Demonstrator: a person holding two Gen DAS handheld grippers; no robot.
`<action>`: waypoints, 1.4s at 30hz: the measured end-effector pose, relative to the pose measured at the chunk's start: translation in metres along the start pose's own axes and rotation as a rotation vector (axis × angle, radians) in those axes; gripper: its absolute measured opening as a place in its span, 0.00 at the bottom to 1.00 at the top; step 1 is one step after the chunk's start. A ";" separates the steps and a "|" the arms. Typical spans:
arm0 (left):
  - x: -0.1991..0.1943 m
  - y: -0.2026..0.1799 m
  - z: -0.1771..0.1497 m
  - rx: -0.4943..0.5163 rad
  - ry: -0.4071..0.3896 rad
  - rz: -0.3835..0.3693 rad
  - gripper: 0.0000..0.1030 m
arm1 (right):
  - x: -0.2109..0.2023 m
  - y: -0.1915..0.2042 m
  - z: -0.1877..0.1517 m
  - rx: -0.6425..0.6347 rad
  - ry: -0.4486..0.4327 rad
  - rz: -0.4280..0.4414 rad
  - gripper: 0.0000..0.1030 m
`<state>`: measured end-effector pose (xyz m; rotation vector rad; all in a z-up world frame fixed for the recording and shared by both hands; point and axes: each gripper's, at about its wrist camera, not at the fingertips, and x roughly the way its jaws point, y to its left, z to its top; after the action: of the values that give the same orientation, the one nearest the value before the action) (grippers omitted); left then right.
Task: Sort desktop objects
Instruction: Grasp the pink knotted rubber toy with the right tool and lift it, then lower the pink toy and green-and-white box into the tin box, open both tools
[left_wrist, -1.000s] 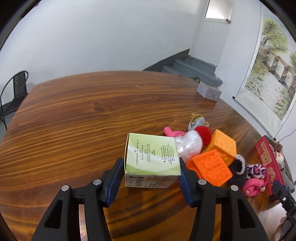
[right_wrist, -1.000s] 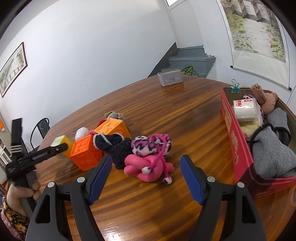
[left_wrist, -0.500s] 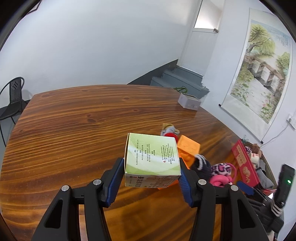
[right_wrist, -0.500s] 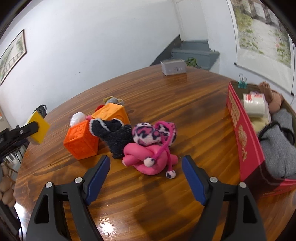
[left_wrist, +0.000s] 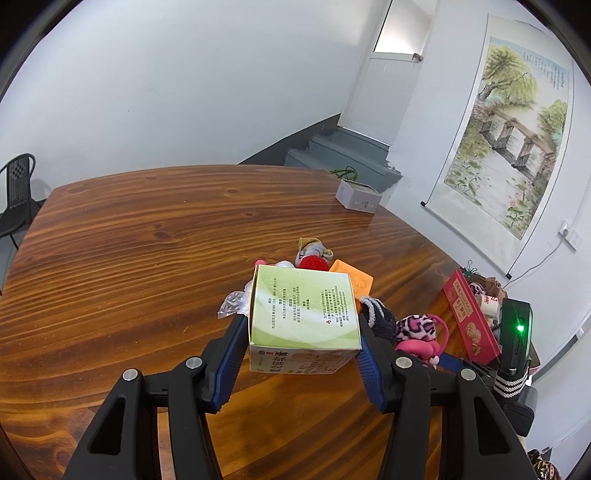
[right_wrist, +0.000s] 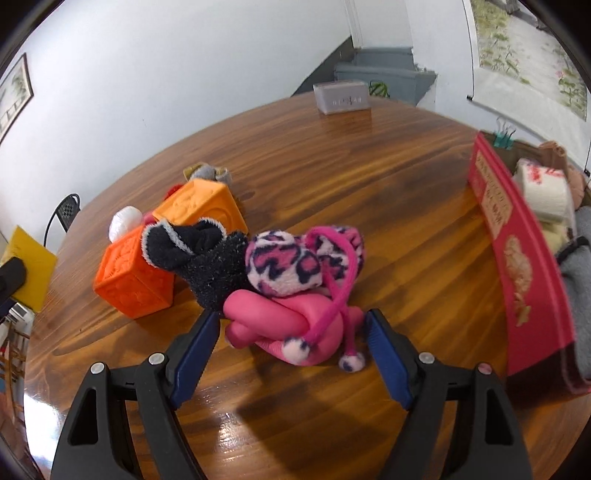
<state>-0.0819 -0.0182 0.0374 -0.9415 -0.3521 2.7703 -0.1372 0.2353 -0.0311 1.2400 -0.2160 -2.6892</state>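
The left gripper (left_wrist: 303, 343), clamped on the green box (left_wrist: 303, 308), has lifted it off the table (left_wrist: 129, 240) toward the red bin (left_wrist: 471, 319), while the open right gripper (right_wrist: 293, 345) has closed in around the pink toy (right_wrist: 288, 325), apparently next.

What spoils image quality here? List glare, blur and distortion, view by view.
Left wrist view: sharp; the fisheye bows the table edge and blacks out the corners; the green box in the left gripper is evenly lit. Right wrist view: bright glare on the varnish ahead of the right gripper; motion blur smears the red box at the right edge.
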 end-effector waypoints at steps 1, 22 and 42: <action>0.000 0.000 0.000 0.001 0.000 -0.001 0.56 | -0.001 0.001 0.000 -0.001 -0.005 -0.004 0.80; 0.006 -0.028 -0.013 0.050 0.031 -0.020 0.56 | -0.125 -0.019 -0.017 -0.008 -0.271 0.027 0.74; 0.006 -0.076 -0.033 0.117 0.066 -0.083 0.56 | -0.178 -0.175 -0.014 0.155 -0.351 -0.336 0.75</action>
<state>-0.0581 0.0608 0.0303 -0.9642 -0.2105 2.6462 -0.0293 0.4430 0.0560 0.8957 -0.2879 -3.2298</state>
